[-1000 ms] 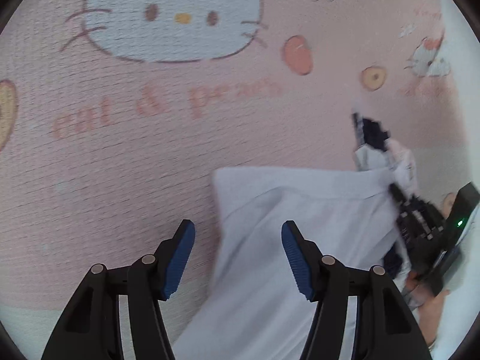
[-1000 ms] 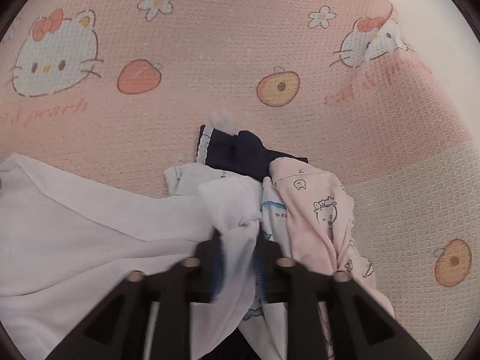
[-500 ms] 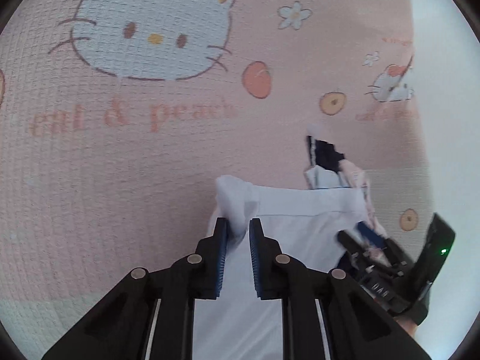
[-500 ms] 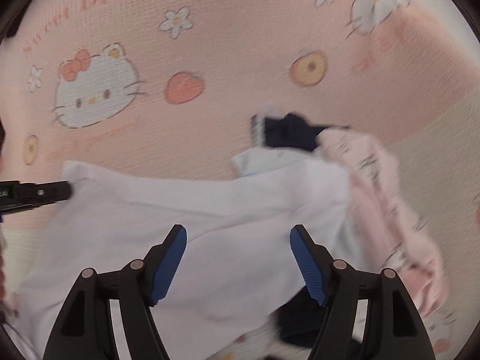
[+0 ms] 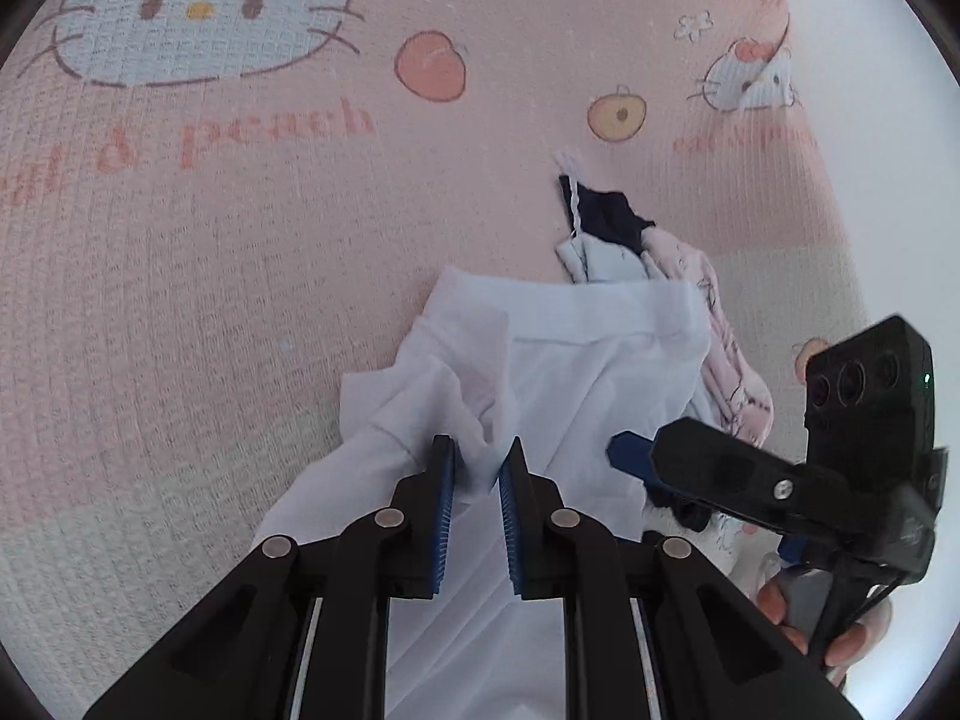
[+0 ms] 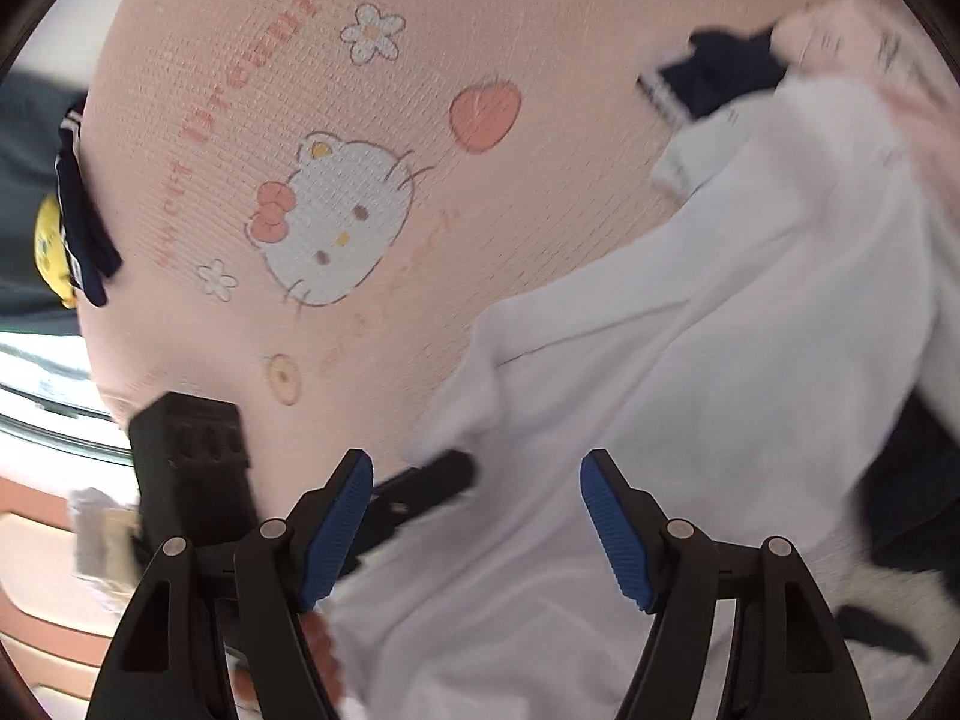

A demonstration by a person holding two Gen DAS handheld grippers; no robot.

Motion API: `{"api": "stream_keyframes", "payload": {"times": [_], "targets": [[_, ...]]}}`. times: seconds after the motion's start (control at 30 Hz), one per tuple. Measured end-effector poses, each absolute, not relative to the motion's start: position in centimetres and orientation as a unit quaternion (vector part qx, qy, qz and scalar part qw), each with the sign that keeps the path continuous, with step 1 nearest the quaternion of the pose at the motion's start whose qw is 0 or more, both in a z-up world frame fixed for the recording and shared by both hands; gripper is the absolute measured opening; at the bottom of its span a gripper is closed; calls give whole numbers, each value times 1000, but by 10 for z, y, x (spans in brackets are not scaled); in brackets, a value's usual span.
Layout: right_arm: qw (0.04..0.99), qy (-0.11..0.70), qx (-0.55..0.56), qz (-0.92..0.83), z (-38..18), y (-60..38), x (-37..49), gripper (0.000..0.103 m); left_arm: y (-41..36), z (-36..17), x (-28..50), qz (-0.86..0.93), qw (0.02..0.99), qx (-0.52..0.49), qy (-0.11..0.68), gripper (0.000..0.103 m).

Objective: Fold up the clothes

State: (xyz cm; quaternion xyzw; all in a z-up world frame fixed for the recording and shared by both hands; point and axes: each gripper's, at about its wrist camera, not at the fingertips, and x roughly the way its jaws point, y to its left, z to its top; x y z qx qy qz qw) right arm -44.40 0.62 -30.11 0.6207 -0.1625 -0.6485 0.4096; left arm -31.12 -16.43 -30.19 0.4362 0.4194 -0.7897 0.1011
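Note:
A white garment (image 5: 570, 360) lies rumpled on the pink cartoon-cat bedspread (image 5: 240, 210). My left gripper (image 5: 478, 465) is shut on a bunched fold near the garment's left corner. In the right wrist view the same white garment (image 6: 690, 372) spreads under my right gripper (image 6: 477, 480), which stands open above the cloth with nothing pinched. The right gripper's body also shows in the left wrist view at the right (image 5: 720, 468), held by a hand. The left gripper's fingers (image 6: 420, 480) appear in the right wrist view, clamped on the garment's edge.
A pile of other clothes lies beyond the white garment: a navy piece (image 5: 606, 216) and a pink printed piece (image 5: 720, 336). A dark navy garment (image 6: 84, 222) hangs at the bed's far left edge. The bedspread's edge (image 5: 840, 180) runs along the right.
My left gripper closed on the white garment's fold and has pulled it leftward. My right gripper let go of the cloth, opened wide and rolled, so its view now tilts.

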Motion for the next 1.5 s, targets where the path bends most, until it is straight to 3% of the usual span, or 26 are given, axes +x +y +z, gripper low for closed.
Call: {"api": "stream_keyframes", "payload": {"times": [0.33, 0.5, 0.53, 0.57, 0.67, 0.73, 0.87, 1.33, 1.5], "targets": [[407, -169, 644, -626, -321, -24, -434, 71, -138, -302, -311, -828, 84, 457, 315, 13], [398, -186, 653, -616, -331, -26, -436, 71, -131, -307, -314, -833, 75, 459, 301, 13], [396, -194, 657, -612, -334, -24, -436, 65, -132, -307, -314, -833, 72, 457, 305, 13], [396, -203, 662, -603, -337, -23, -436, 47, -134, -308, -313, -832, 72, 455, 309, 13], [387, -185, 669, -607, -341, -25, -436, 18, -135, -306, -309, -831, 68, 457, 311, 13], [387, -157, 661, -624, -335, -28, -435, 7, -131, -304, -306, -829, 59, 469, 299, 13], [405, -132, 633, -646, -319, -30, -433, 7, -119, -298, -292, -823, 80, 512, 234, 14], [360, -46, 599, -713, -304, -25, -428, 7, -123, -283, -221, -789, 210, 561, 135, 15], [322, 27, 567, -758, -297, -18, -429, 7, -129, -296, -216, -781, 192, 569, 173, 15]]}}
